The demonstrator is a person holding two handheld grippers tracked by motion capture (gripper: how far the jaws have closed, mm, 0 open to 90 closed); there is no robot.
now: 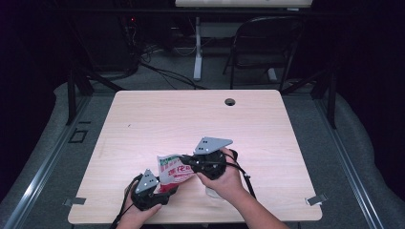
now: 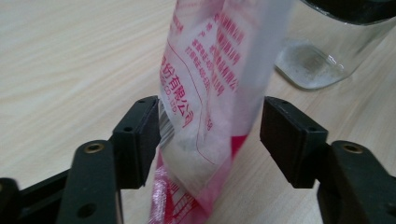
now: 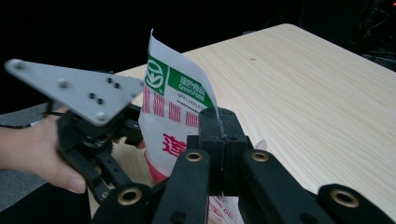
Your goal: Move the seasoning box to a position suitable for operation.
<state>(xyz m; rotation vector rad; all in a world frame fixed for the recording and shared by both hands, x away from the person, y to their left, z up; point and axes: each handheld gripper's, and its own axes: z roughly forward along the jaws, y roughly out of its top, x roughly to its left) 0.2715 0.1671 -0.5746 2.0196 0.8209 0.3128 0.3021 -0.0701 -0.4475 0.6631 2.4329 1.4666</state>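
Two claws meet at one white plastic packet printed with red characters and a green label (image 1: 173,171), near the front edge of the pale wooden bench (image 1: 157,119). In the high view the right claw (image 1: 187,162), held by the person's right hand (image 1: 224,179), has the packet's upper edge, and the packet hangs down toward the left claw (image 1: 167,188) in the left hand (image 1: 138,210).

In the right gripper view the right claw (image 3: 218,135) is closed flat on the packet (image 3: 175,107), its two black jaws pressed together with the thin plastic pinched between them; the packet stands upright above the jaws, its green label facing the camera.

In the left gripper view the left claw (image 2: 210,135) stands open. The lower part of the packet (image 2: 205,93) hangs between the jaws; the jaw at the left of that view is just at the plastic, the other stands apart from it, so nothing is squeezed. White grainy contents show through the plastic.

Behind the packet in that view a clear glass jar (image 2: 327,51) stands on the bench.
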